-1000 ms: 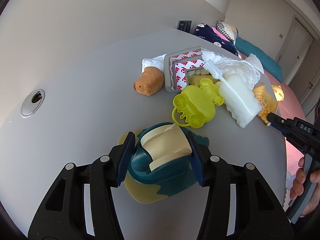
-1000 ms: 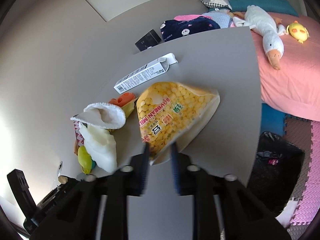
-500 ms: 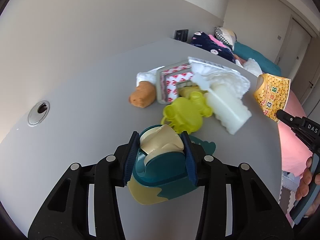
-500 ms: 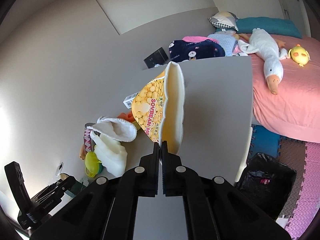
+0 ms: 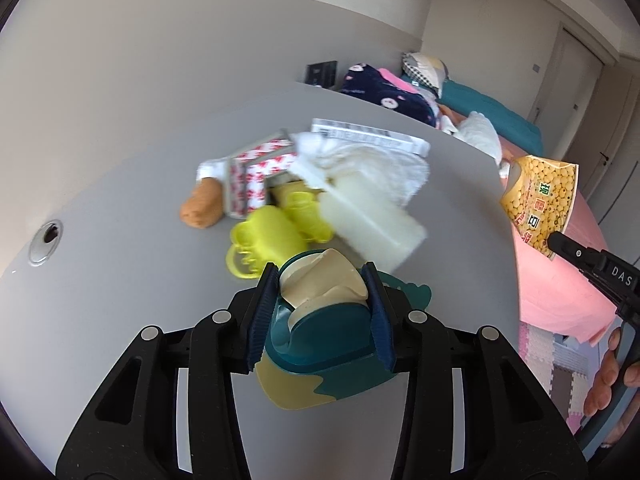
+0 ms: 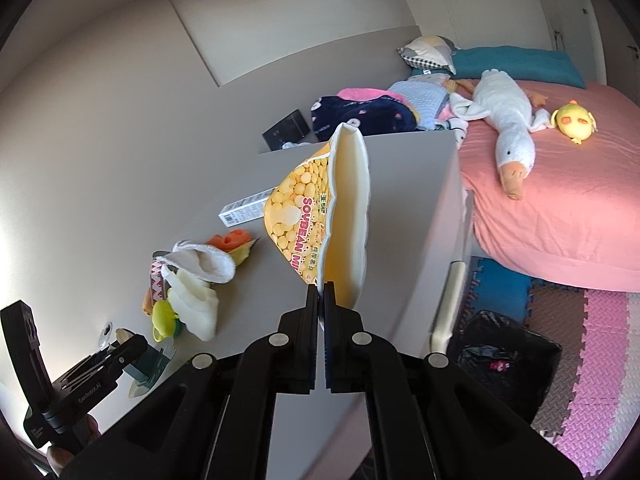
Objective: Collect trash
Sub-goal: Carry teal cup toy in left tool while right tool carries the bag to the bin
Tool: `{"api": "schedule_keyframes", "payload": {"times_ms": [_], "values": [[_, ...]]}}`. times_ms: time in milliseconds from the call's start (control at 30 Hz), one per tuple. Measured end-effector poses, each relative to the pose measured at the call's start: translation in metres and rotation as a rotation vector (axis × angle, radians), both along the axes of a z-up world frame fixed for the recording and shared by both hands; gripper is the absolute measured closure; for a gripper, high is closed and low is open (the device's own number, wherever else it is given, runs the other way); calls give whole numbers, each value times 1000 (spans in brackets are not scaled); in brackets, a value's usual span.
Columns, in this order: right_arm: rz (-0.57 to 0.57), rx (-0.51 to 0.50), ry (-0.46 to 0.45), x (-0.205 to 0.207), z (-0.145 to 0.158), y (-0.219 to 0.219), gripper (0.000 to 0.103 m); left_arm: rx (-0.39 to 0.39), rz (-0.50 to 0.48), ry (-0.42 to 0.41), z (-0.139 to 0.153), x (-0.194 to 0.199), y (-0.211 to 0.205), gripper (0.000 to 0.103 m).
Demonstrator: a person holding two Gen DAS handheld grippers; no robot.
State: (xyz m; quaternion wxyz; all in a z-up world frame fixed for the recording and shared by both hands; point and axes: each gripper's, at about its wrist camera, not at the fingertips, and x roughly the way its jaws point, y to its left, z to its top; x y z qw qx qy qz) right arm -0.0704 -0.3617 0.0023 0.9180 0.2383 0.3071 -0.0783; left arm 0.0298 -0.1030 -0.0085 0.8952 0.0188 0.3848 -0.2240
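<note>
Grey table [image 6: 404, 216] carries the clutter, well clear of the right edge; black trash bag [image 6: 504, 344] sits on the floor mats just past the table's near right corner, mouth not clearly readable. Pile on the table: white ribbed bottle [image 5: 372, 220], yellow toy [image 5: 272, 240], barcode carton [image 6: 244, 208]. Soybean milk pouch [image 6: 320, 216] is off the table, hanging upright in the air; right gripper [image 6: 320, 296] has its jaws pinched tight on the pouch's bottom corner. Left gripper [image 5: 320, 312] has its jaws clamped on a teal and cream toy [image 5: 324, 320], sitting low over the table.

Step in hand, my read: carry pouch to bag. Thin corner pinch, so keep the squeeze firm and swing slowly; pouch is light and floppy, may twist; get it over the bag opening before letting go. Left side should hold steady, not drag the pile.
</note>
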Motion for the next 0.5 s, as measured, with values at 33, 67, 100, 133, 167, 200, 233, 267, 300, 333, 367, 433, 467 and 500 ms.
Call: {"api": "schedule_keyframes", "payload": {"times_ms": [33,67,100,133,167,200,233,267,300,333,367,433,467,500], "values": [[-4,-2,1,-2,0,-2,100,-2,-8,2,0,0,-5,61],[-8,-3,1,-3,0,-5,100,-4,-16,3,0,-1,-9,61],[-13,-4,0,-6,0,-8,100,-4,-28,4,1,-2,-16,61],[-17,-4,0,-9,0,-11,100,-4,-35,5,1,-4,-20,61],[-22,-5,-1,-12,0,-13,100,-5,-43,6,1,-6,-25,61],[-27,-5,-2,-15,1,-17,100,-6,-57,7,1,-7,-32,61],[-33,-6,-3,-18,2,-20,100,-6,-65,8,1,-9,-36,61],[-37,-7,-5,-21,2,-22,100,-7,-74,7,2,-10,-41,61],[-46,-11,-7,-25,3,-26,100,-7,-85,7,2,-12,-48,61],[-52,-13,-7,-28,4,-28,100,-8,-97,8,3,-13,-55,61],[-61,-15,-8,-32,5,-32,100,-9,-109,10,3,-15,-61,61],[-75,-15,-9,-38,5,-39,100,-8,-128,9,4,-20,-70,61],[-82,-15,-10,-41,5,-42,100,-9,-142,9,4,-22,-78,61],[-93,-15,-10,-46,5,-47,100,-9,-151,9,5,-24,-82,61]]}}
